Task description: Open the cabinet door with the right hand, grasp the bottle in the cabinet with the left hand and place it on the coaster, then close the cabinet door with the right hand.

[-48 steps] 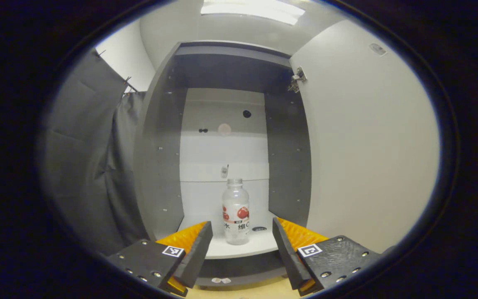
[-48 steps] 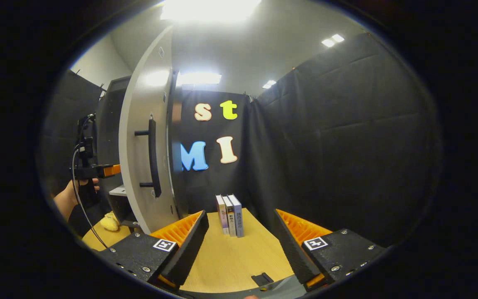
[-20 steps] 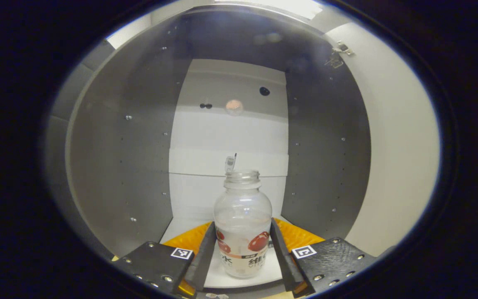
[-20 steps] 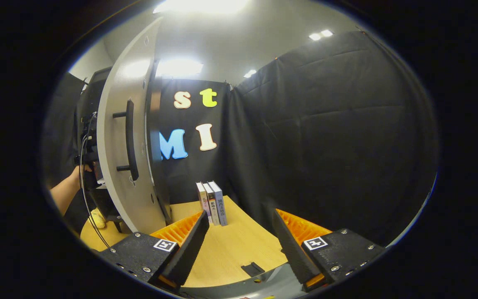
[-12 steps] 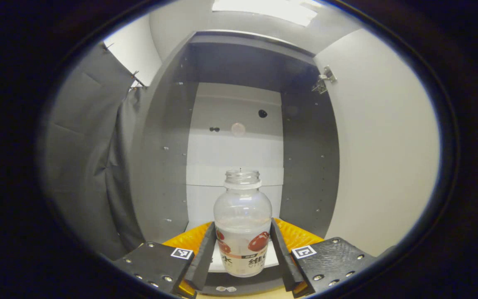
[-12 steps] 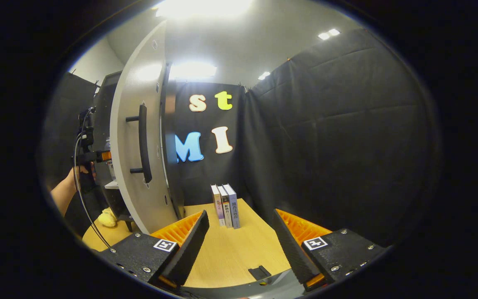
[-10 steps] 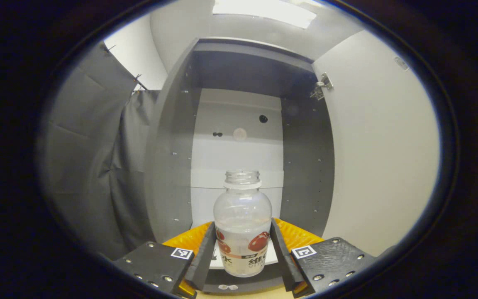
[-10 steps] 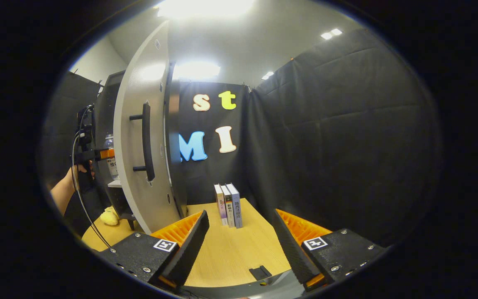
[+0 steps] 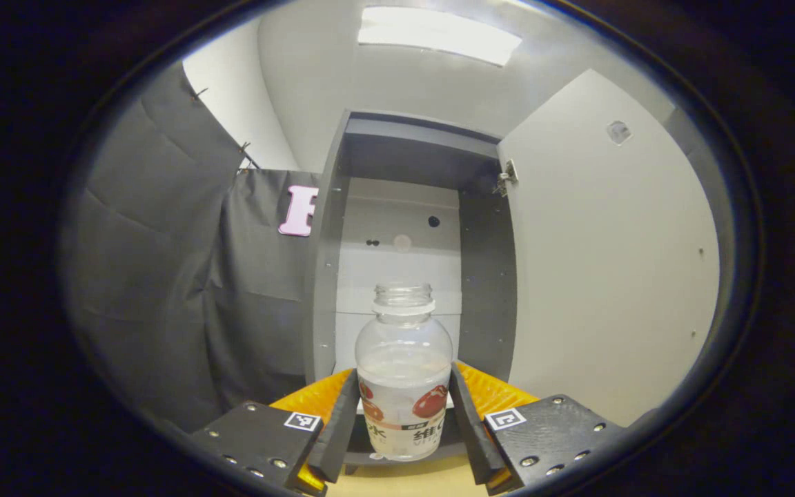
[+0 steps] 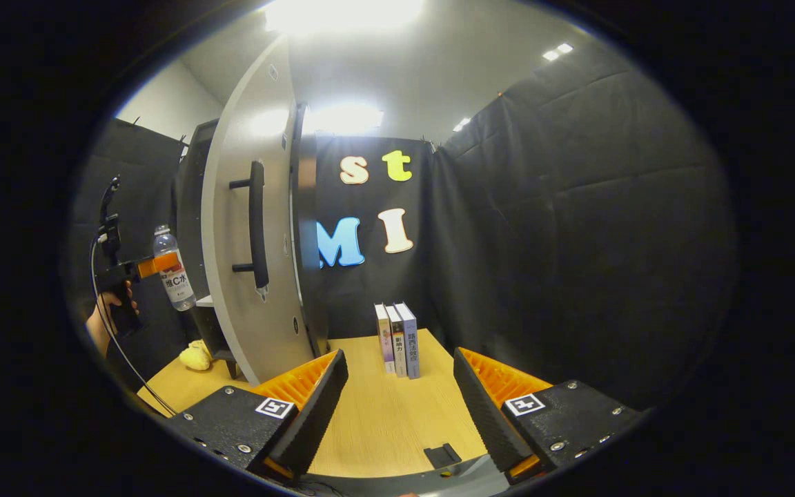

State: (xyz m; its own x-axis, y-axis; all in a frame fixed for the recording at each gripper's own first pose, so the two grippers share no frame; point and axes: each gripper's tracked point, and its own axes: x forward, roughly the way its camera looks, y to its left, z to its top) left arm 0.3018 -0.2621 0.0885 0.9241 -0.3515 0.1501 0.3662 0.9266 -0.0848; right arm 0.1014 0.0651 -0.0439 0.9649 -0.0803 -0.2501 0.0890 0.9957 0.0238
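— Over on the left, what's that hand [image 10: 109, 312] got?

— It holds the left tool [image 9: 403, 414], and both fingers [image 9: 337, 428] are clamped on the bottle [image 9: 404, 376]. From the left gripper view the bottle stands upright between them, clear, uncapped, with a red-fruit label low on its body. In the right gripper view you see the same bottle [image 10: 171, 269] held in the air, out in front of the cabinet [image 9: 328, 262], above the counter [image 10: 384, 421].

— And the cabinet itself?

— Its door [image 9: 604, 276] is swung wide open to the right of the opening; the pale back panel and dark side walls show behind the bottle. Seen from the right gripper view, the door [image 10: 239, 228] stands edge-on with its dark bar handle [image 10: 257, 224] facing out.

— Anything under it?

— A small yellow thing [image 10: 195, 357] lies on the counter near the cabinet's foot; I cannot tell what it is.

— Further right?

— Three books [image 10: 397, 339] stand upright together at the back of the counter. Nearest, the right tool [image 10: 397, 407] hangs over the counter with its fingers spread apart, holding nothing, well away from the handle.
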